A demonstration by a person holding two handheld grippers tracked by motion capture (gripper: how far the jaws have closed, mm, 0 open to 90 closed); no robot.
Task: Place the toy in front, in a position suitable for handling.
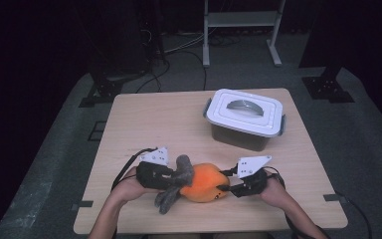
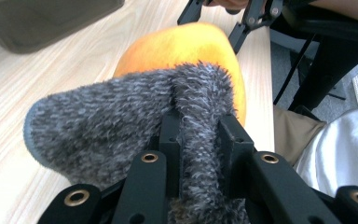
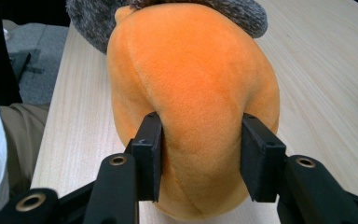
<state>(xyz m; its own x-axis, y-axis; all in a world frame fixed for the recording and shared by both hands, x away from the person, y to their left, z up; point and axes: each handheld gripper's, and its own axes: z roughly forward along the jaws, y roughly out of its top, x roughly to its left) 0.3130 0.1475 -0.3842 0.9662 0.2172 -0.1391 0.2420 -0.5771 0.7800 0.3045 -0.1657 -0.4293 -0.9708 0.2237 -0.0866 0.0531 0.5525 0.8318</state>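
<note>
An orange plush toy (image 1: 206,182) lies near the table's front edge, between both hands. A fuzzy grey cloth (image 1: 176,185) is draped against its left side. My left gripper (image 1: 171,178) is shut on a fold of that grey cloth (image 2: 200,140), which fills the gap between its jaws in the left gripper view, with the orange plush toy (image 2: 177,46) just beyond. My right gripper (image 1: 225,188) is shut on the right end of the plush; in the right gripper view its pads press into both sides of the orange plush toy (image 3: 196,93).
A grey lidded box (image 1: 244,118) with a white lid and a handle stands on the wooden table (image 1: 144,119) at the back right. A white frame stand (image 1: 241,25) is on the floor behind the table. The person's lap shows past the front edge.
</note>
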